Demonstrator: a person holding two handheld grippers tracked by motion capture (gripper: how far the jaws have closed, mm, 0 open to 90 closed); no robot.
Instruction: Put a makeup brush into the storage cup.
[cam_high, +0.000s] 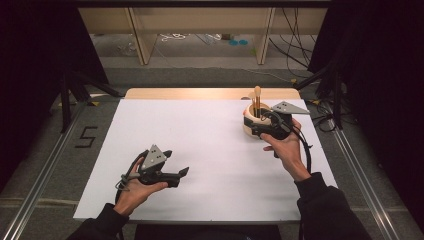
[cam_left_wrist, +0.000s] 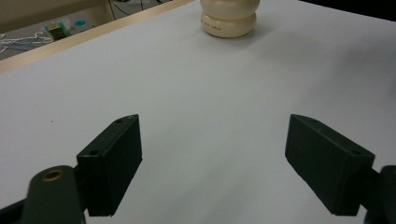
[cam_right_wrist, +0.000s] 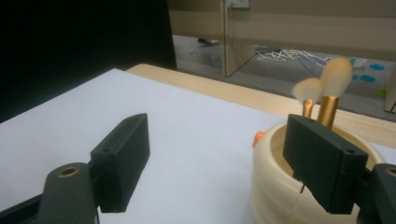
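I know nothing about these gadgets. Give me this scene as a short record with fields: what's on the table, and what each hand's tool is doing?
surface: white table top
container: cream ribbed round holder, near the far right corner
contents: two makeup brushes with gold ferrules and pale bristles, upright in the holder
left gripper: jaws open over bare table, nothing between them
right gripper: jaws open, beside the holder's rim, nothing between them
holder seen from left gripper view: far off, apart
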